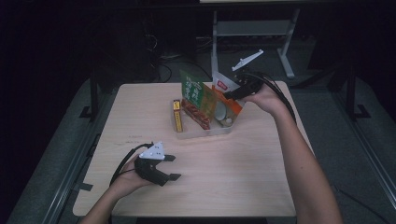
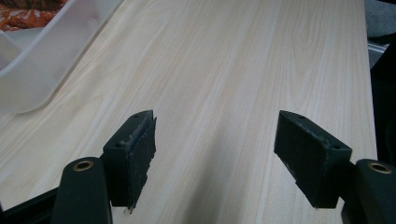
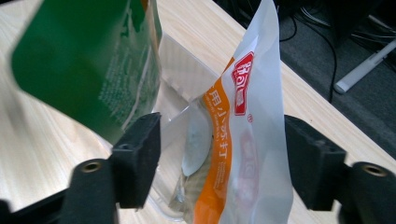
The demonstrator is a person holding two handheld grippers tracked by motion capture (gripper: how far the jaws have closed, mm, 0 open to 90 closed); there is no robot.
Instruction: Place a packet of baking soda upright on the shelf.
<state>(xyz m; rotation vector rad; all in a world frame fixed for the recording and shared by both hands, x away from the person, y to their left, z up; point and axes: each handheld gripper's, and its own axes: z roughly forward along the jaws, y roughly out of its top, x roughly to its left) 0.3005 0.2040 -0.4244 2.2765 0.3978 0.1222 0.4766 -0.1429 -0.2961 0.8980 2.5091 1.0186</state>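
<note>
A clear plastic bin (image 1: 205,133) stands at the table's middle back with snack packets upright in it. My right gripper (image 1: 233,93) is open at the bin's right end. Its jaws stand on either side of a white and orange packet (image 1: 222,85) (image 3: 243,140), with gaps showing on both sides. A green packet (image 1: 192,88) (image 3: 84,60) leans just left of it. My left gripper (image 1: 173,167) (image 2: 215,154) rests low over the bare table near the front left, open with nothing between its pads. The bin's corner (image 2: 42,60) lies ahead and left of it.
In the bin are also a red patterned packet (image 1: 196,114) and, at its left end, a yellow and brown box (image 1: 177,116). The wooden table (image 1: 224,182) has bare room in front of the bin. A white metal stand (image 1: 285,46) and cables sit on the floor behind.
</note>
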